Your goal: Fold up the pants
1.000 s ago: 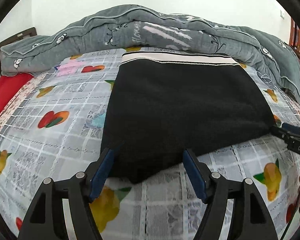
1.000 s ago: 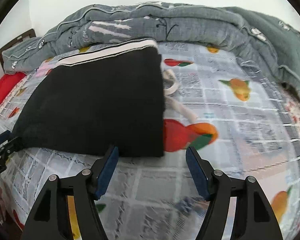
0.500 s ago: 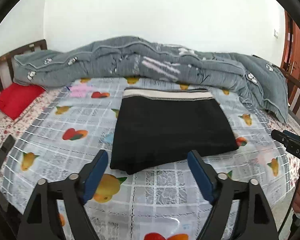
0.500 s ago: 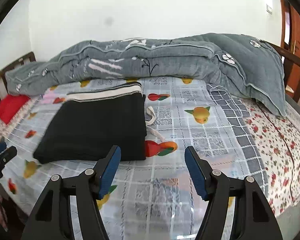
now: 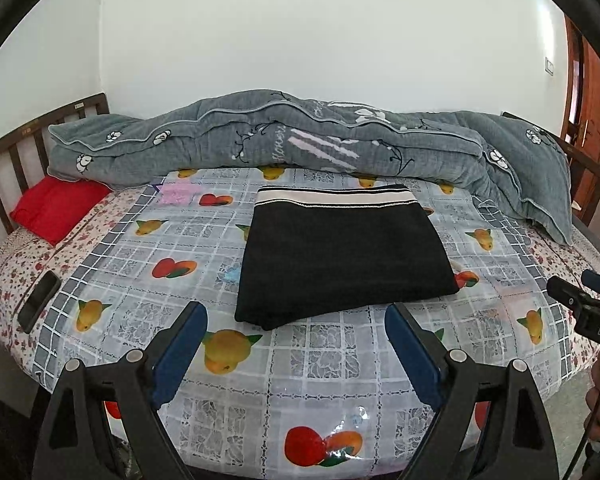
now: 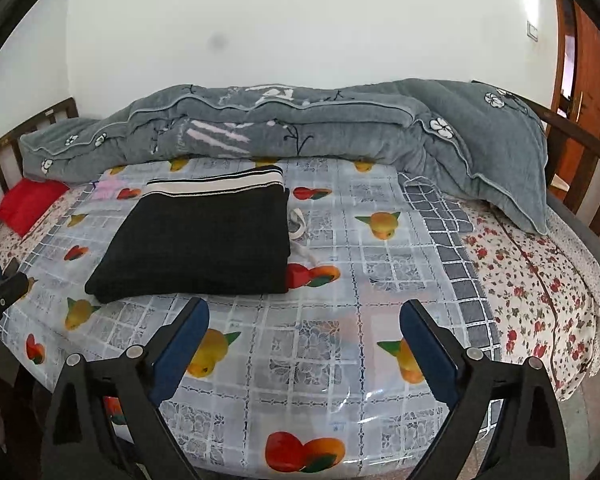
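The left hand-held gripper [image 5: 296, 322] is held with its blue-padded fingers spread wide; nothing is gripped or touched. The right hand-held gripper [image 6: 305, 320] is likewise spread wide and empty. Both are held above the near edge of the bed [image 6: 540, 280], apart from the pants [image 5: 340, 256]. The black pants are seen folded into a compact rectangle on the fruit-patterned cover [image 5: 320, 364], the striped waistband [image 5: 336, 197] turned toward the grey quilt [image 5: 300, 140]. A white drawstring [image 6: 298, 226] is seen at their right edge.
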Available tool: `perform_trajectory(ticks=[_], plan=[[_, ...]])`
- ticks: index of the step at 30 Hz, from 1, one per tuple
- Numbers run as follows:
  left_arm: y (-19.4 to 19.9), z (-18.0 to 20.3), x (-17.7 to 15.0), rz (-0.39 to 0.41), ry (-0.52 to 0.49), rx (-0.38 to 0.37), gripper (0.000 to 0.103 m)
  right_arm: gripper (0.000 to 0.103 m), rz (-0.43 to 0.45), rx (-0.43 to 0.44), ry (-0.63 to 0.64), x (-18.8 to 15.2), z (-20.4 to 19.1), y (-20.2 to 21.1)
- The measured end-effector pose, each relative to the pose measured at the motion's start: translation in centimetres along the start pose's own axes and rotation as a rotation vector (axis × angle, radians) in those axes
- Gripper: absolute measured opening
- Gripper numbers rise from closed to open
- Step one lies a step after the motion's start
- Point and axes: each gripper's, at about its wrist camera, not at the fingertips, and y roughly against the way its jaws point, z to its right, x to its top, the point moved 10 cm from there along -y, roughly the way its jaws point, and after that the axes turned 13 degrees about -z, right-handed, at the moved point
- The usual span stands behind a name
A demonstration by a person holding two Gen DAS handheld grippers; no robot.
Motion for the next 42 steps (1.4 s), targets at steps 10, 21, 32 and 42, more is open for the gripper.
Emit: perform_trajectory(ticks=[10,21,32,42], plan=[[1.0,0.1,-0.4,0.007,-0.001,0.007,0.09,0.095,0.02,-0.003,-0.015,-0.6,0.3,1.0],[0.9,0.9,-0.4,0.01,-0.012,0.017,0.09,0.095,0.031,-0.005,-0.023,-0.6,1.1,1.7],[1.0,0.8,-0.3,0.016,-0.012,0.028,0.09,0.095,0.024,-0.006,-0.028,-0.6,1.4,1.5],[1.3,0.6,-0.1,0.023,-0.006,0.029,0.09,0.095,0.028,0.001,-0.021,-0.5,1.2,1.6]])
